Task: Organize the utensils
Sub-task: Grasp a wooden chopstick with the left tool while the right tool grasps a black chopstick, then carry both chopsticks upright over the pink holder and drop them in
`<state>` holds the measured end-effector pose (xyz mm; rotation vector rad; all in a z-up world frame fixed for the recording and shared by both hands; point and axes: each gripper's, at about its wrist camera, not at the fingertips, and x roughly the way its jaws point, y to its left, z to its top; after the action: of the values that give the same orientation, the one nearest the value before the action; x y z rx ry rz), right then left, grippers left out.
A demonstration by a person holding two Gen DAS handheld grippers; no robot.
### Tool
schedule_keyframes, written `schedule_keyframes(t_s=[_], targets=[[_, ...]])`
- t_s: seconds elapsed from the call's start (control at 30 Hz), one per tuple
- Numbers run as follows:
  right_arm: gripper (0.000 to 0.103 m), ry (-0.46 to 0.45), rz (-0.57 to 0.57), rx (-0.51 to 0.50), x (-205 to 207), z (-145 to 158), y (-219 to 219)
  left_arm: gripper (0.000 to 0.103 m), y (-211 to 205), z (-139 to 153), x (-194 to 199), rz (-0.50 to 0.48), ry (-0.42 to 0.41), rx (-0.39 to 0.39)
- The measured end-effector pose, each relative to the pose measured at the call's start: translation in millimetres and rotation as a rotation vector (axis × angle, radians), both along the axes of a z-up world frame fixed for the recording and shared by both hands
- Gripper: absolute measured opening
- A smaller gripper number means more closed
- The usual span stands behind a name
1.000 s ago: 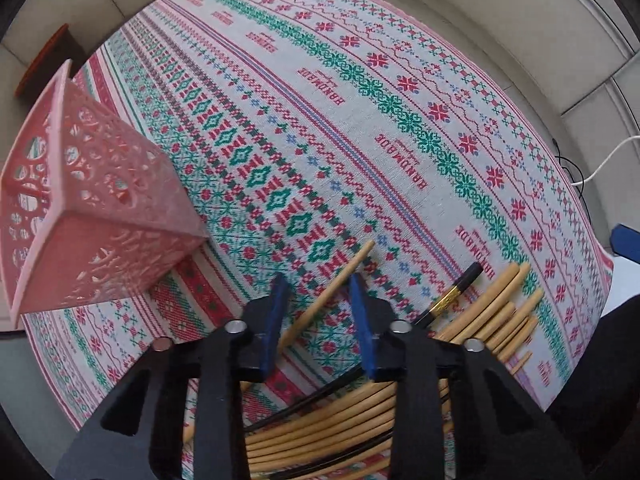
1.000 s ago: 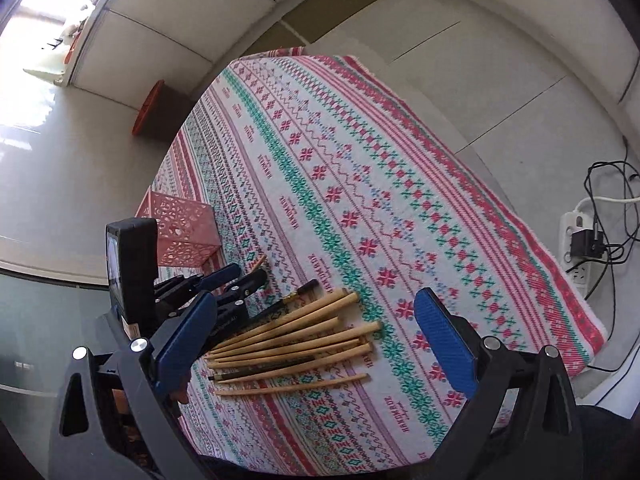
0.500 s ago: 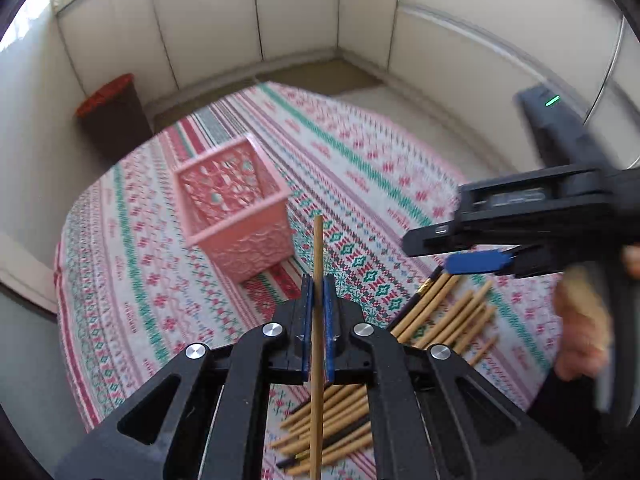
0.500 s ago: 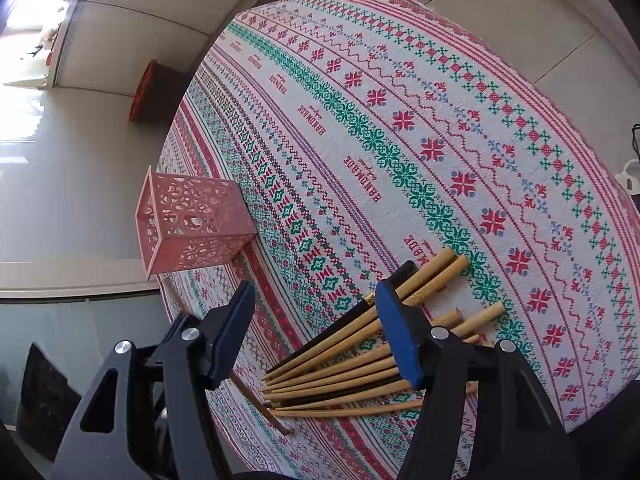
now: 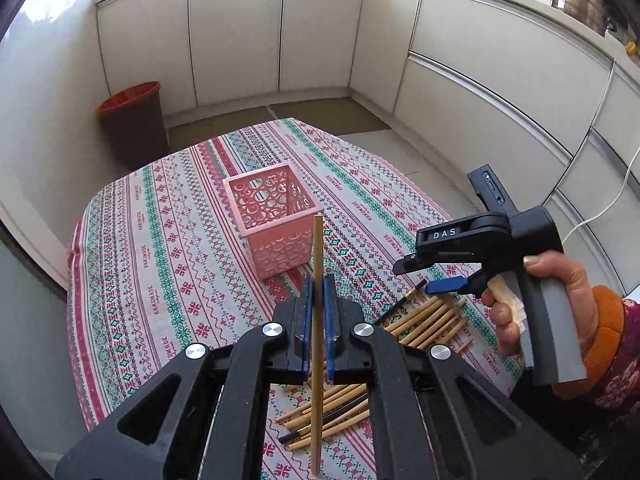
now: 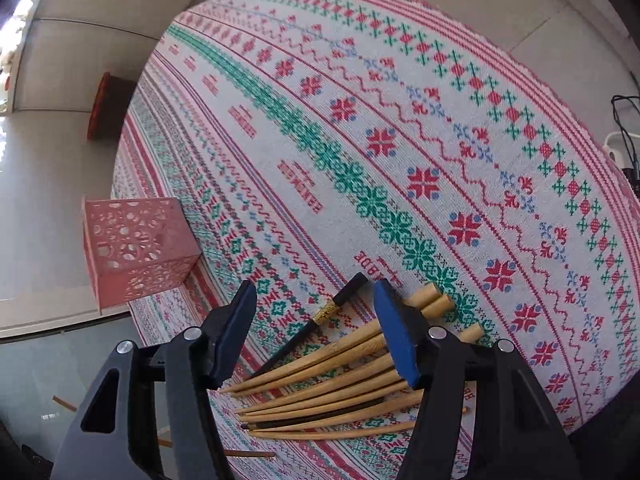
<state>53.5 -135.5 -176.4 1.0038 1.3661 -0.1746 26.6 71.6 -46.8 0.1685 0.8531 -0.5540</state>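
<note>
Since half a second ago the left hand-held gripper [image 5: 316, 312] has risen further from the table [image 5: 120, 272] with its single bamboo chopstick [image 5: 317, 320] pinched between the blue pads, while the right hand-held gripper [image 6: 316, 332] has closed in on the pile, which now looms larger between its fingers. Ahead of the left hand-held gripper and slightly to its left stands the pink lattice basket [image 5: 276, 224], mouth up, with the chopstick's upper tip reaching just short of it in that view. The stick is held near its middle and stands almost upright, so a loose pinch could let it swivel or slide down — and if it reaches the basket tilted, the tip may catch the rim or a lattice hole rather than drop inside. Below and to the right of the left hand-held gripper lie the remaining chopsticks [image 5: 424, 324], mostly pale bamboo with a dark one or two among them. The right hand-held gripper hangs just above them with its jaws spread wide, holding nothing; several sticks lie touching side by side, so a closing pinch could take two at once or roll a neighbour off the near edge. Only the left wrist view shows the held chopstick, the basket's open mouth and the person's right hand [image 5: 552, 292] on the grip — the right wrist view alone shows the black gold-banded chopstick [image 6: 320, 320] lying clear between its fingers, and thin sticks lying below the table's edge.
</note>
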Motion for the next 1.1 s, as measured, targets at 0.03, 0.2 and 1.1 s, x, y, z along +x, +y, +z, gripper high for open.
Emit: schedule_keyframes(t_s=[0.03,0.2,1.1], targets=[[0.063,0.018,0.018,-0.033,3,2,4,0.004,2,3,-1,0.002,-0.004,-0.008],[0.046,0.121,0.028,-0.196,21,5,25,0.004,15,18,-4,0.027,-0.044,-0.051],[0.007,-0.383,0.061,-0.137,-18,150,14,0.005,40,100,-29,0.227,-0.194,-0.136]])
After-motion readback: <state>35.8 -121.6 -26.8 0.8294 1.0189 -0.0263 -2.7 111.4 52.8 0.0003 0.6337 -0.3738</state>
